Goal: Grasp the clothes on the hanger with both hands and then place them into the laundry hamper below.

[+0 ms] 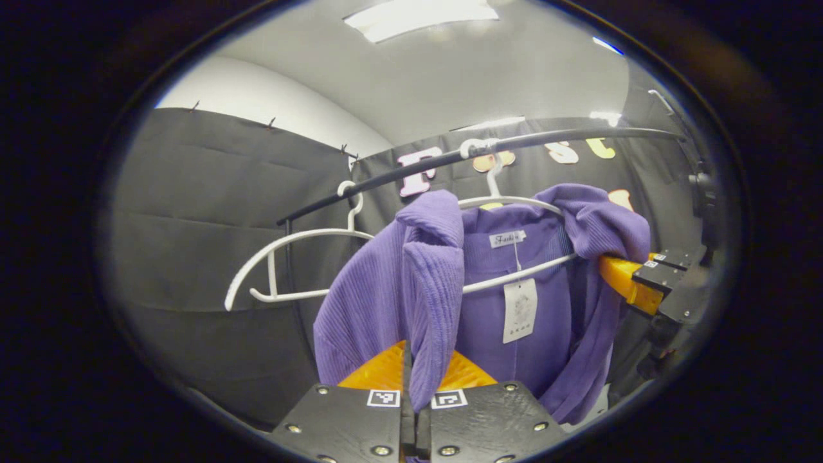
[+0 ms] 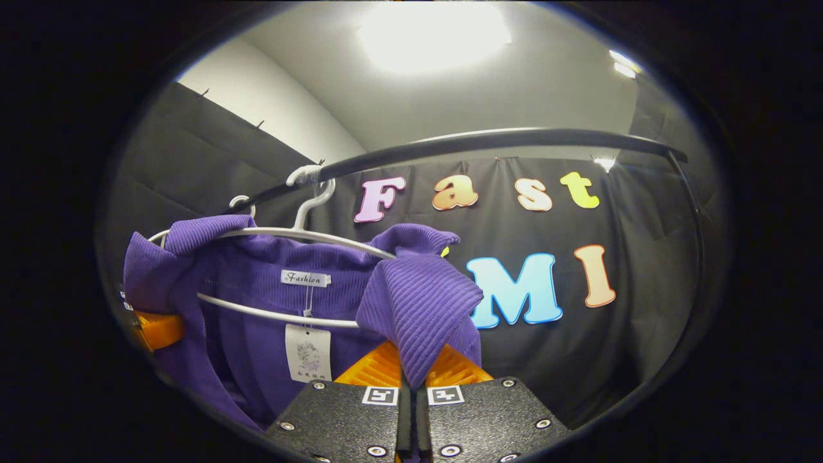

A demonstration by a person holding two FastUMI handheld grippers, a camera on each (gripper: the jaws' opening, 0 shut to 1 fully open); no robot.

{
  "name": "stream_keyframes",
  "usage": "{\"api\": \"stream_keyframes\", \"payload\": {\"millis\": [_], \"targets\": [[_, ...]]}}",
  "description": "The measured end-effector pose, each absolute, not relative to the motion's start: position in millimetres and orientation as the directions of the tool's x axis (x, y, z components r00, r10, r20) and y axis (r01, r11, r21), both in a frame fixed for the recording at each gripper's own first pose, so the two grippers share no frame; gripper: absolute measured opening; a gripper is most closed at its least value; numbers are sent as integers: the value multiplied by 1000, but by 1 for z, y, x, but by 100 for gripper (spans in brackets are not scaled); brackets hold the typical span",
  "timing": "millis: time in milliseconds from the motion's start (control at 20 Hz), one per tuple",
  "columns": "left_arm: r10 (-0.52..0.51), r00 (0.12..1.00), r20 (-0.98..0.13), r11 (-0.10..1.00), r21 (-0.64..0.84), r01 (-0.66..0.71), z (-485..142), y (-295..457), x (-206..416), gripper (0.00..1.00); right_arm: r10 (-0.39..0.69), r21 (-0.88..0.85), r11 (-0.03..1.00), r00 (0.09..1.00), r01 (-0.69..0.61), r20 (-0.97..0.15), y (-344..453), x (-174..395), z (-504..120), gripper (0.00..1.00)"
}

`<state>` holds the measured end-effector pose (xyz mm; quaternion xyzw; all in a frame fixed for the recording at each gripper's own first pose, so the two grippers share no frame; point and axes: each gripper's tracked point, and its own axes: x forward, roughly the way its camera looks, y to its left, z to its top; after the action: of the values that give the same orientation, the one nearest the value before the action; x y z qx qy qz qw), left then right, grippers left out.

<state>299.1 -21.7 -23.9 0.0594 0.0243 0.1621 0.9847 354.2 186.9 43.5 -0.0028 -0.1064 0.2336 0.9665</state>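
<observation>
Both tools, left [image 1: 411,376] & right [image 2: 411,373], clamp purple garment [image 1: 514,302] w/ "Fashion" neck label [image 2: 306,278].

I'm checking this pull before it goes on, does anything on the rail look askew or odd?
The purple garment sits bunched on its white hanger: the left gripper and right gripper each pinch a shoulder, lifting the fabric into folds. The empty hanger beside it hangs normally on the rail.
</observation>
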Motion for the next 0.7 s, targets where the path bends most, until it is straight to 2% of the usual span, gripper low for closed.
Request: {"api": "stream_keyframes", "payload": {"millis": [200,300,700], "targets": [[320,947,13,938,134,-319,8,-22,280,7,414,-68,909,871,-411,266,175,353,72,2],[335,942,27,932,139,-335,22,-14,272,2,392,-79,919,872,-387,291,166,355,82,2],[426,900,89,883,176,-435,60,39,258,0,291,-122,957,877,-264,382,127,387,122,2]]}}
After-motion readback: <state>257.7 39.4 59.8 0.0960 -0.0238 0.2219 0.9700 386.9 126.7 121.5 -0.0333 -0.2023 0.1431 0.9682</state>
